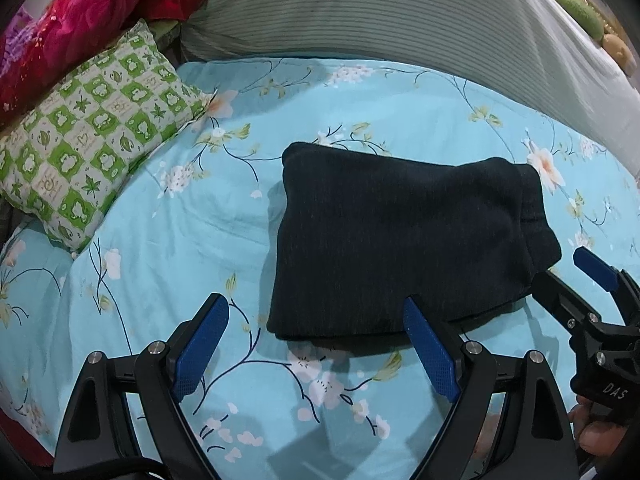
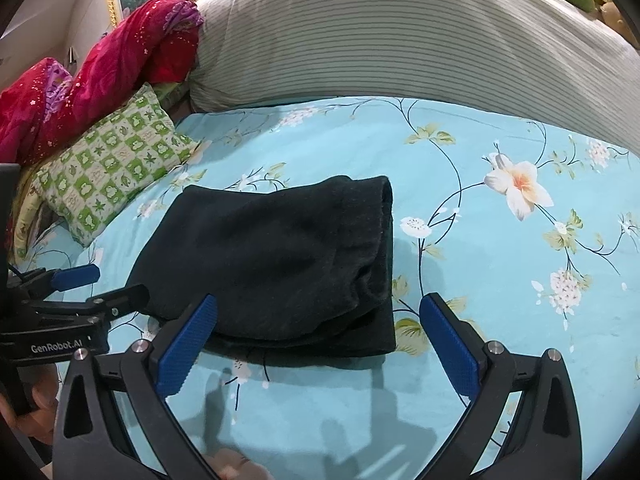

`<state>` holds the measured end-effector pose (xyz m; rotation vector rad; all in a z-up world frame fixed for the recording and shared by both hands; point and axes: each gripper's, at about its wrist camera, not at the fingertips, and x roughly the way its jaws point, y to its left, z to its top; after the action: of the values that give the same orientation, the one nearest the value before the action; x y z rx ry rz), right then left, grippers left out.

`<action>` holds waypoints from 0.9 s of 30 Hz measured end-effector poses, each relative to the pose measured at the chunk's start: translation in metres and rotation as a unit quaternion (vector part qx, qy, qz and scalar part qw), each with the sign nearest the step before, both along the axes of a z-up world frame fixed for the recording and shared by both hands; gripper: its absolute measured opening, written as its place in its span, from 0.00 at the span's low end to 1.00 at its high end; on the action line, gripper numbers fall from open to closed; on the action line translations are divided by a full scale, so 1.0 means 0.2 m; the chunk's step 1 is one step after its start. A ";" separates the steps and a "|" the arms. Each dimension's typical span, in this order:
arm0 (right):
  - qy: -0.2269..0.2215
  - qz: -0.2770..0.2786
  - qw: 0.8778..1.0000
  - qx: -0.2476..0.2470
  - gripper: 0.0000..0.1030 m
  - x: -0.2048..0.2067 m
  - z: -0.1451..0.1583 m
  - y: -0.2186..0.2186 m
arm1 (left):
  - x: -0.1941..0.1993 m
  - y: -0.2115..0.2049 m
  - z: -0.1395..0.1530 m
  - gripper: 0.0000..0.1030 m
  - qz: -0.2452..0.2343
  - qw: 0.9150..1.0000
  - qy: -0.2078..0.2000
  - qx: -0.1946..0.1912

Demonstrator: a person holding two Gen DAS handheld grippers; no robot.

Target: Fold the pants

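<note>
Nearest the left wrist lens, the left gripper (image 1: 316,348) hangs with its jaws spread wide and nothing between them; its blue pads (image 1: 430,354) frame a patch of the floral bedsheet (image 1: 168,248). The right-hand pad overlaps the near edge of the pants (image 1: 400,240), though contact cannot be told.

The pants are dark, folded into a compact thick rectangle, lying flat on the sheet at about 1 o'clock from the left gripper. The bundle's long axis runs side to side, its rounded stacked layers facing 3 o'clock.

In the right wrist view the right gripper (image 2: 318,342) is likewise wide open and empty, the pants (image 2: 272,256) sitting at 11 to 12 o'clock just beyond its fingertips, layered end toward 3 o'clock.

A green checked pillow (image 1: 88,140) lies at 10 o'clock, red bedding (image 1: 72,28) behind it, and a striped grey quilt (image 1: 380,12) spans 12 o'clock.
</note>
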<state>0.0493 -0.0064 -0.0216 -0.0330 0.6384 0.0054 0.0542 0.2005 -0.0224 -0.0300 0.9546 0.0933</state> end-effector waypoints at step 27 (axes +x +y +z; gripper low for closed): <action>0.013 -0.007 1.000 0.024 0.99 0.02 0.03 -0.03 | 0.03 -0.04 0.04 0.87 -0.001 1.000 -0.002 0.008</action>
<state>0.0539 -0.0119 -0.0163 0.0174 0.6652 0.0079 0.0607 0.1931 -0.0148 -0.0138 0.9489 0.0993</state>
